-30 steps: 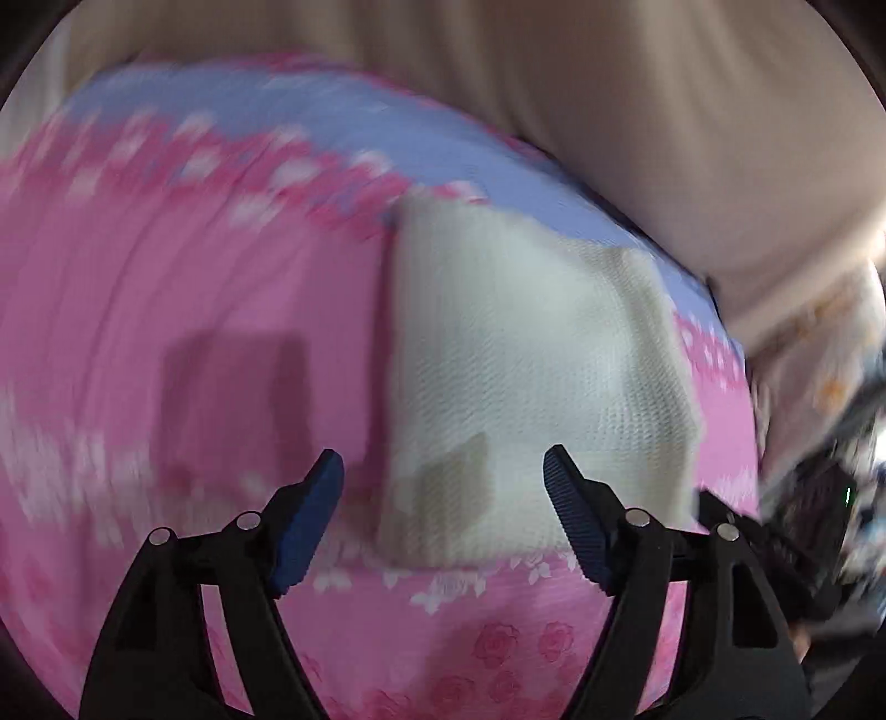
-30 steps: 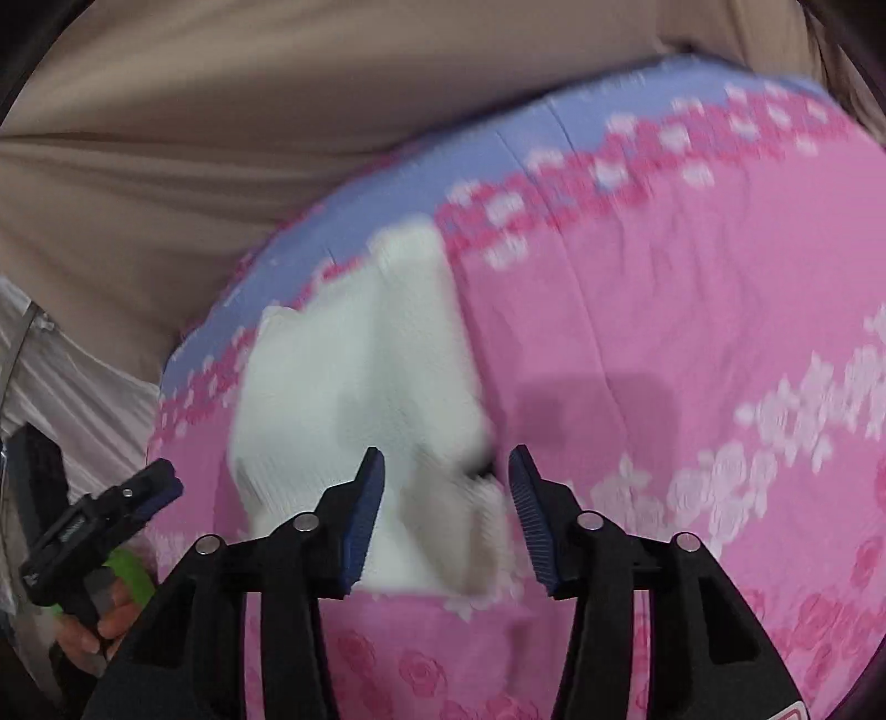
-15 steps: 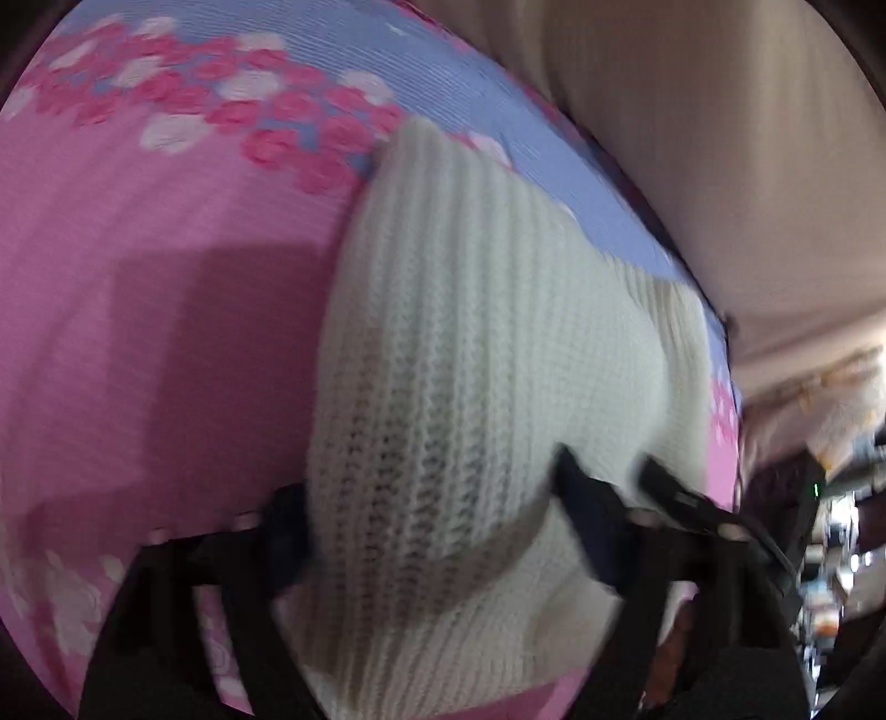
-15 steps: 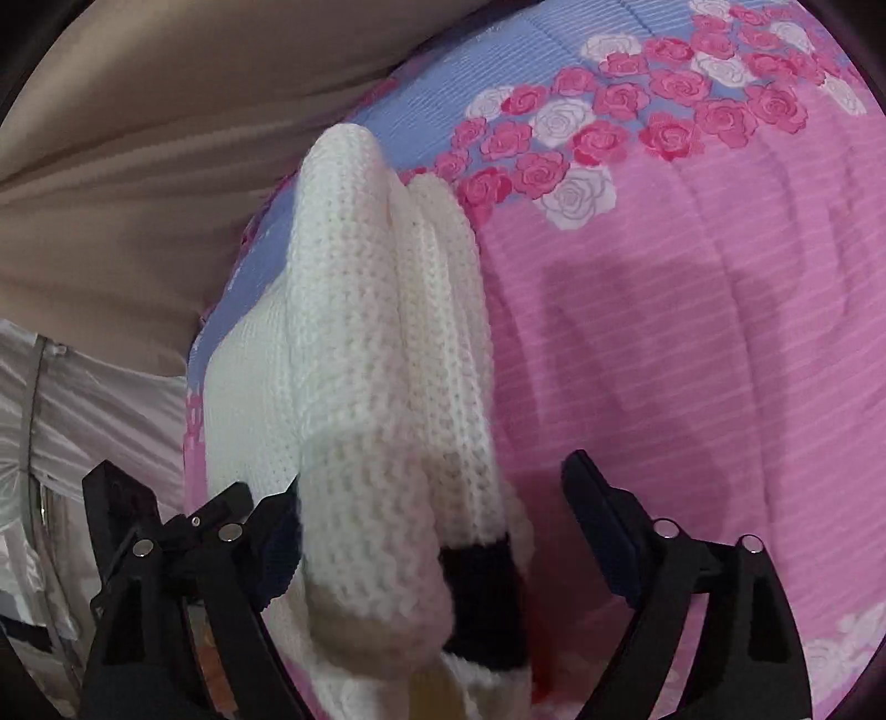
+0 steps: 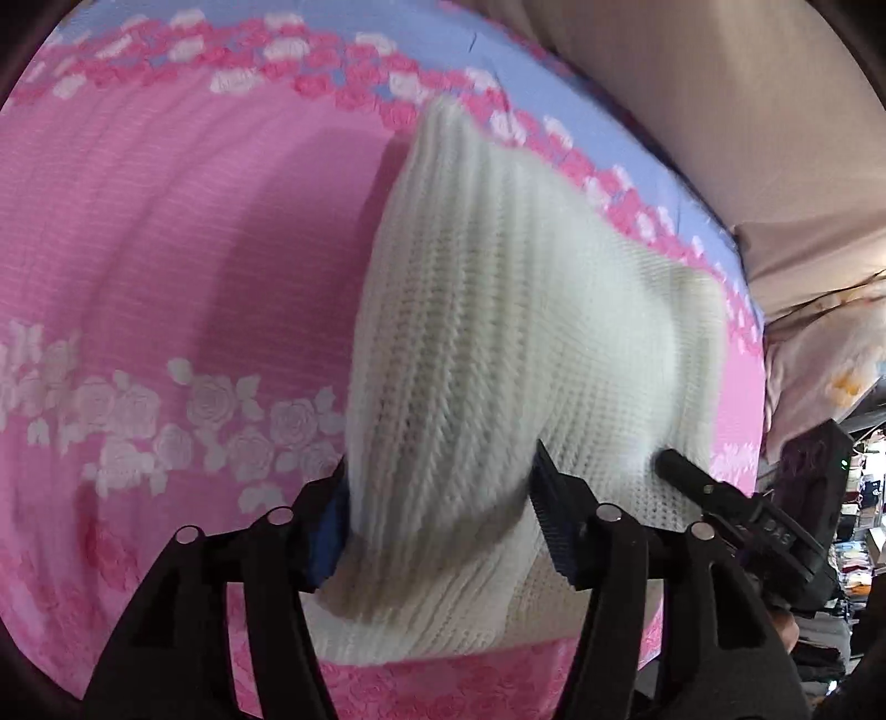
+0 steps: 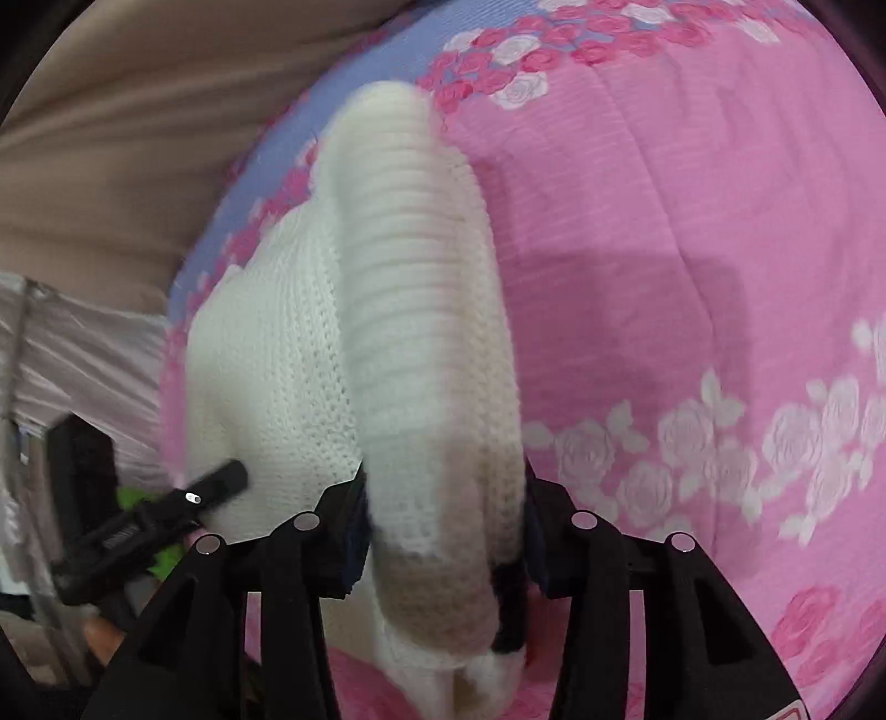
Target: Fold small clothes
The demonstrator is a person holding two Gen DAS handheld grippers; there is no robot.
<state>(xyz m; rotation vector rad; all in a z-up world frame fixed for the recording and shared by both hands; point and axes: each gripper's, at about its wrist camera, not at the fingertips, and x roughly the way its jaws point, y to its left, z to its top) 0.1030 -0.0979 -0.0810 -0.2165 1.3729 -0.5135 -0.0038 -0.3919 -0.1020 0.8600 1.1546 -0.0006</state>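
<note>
Right now both grippers have hold of the white knitted sweater (image 5: 498,343) at its near edge, and the fabric rises off the pink floral bedspread (image 5: 166,249) in a bulging fold. From the left wrist view, the left gripper (image 5: 443,526) has its blue-padded fingers (image 5: 332,520) clenched on a thick bunch of the knit, which swells up between them and stretches toward the far edge of the bed, where a lilac band with pink roses (image 5: 343,33) runs along the spread. The right gripper (image 6: 443,531) is likewise clamped on a rolled, ribbed part of the sweater (image 6: 421,288), with a dark patch of the garment showing near its right finger. Each camera catches the other tool at the side: the right gripper (image 5: 736,515) sits just beside the sweater's right part, and the left gripper (image 6: 166,509) shows at the sweater's left. Beyond the bed hangs a beige cloth (image 6: 138,138).
</note>
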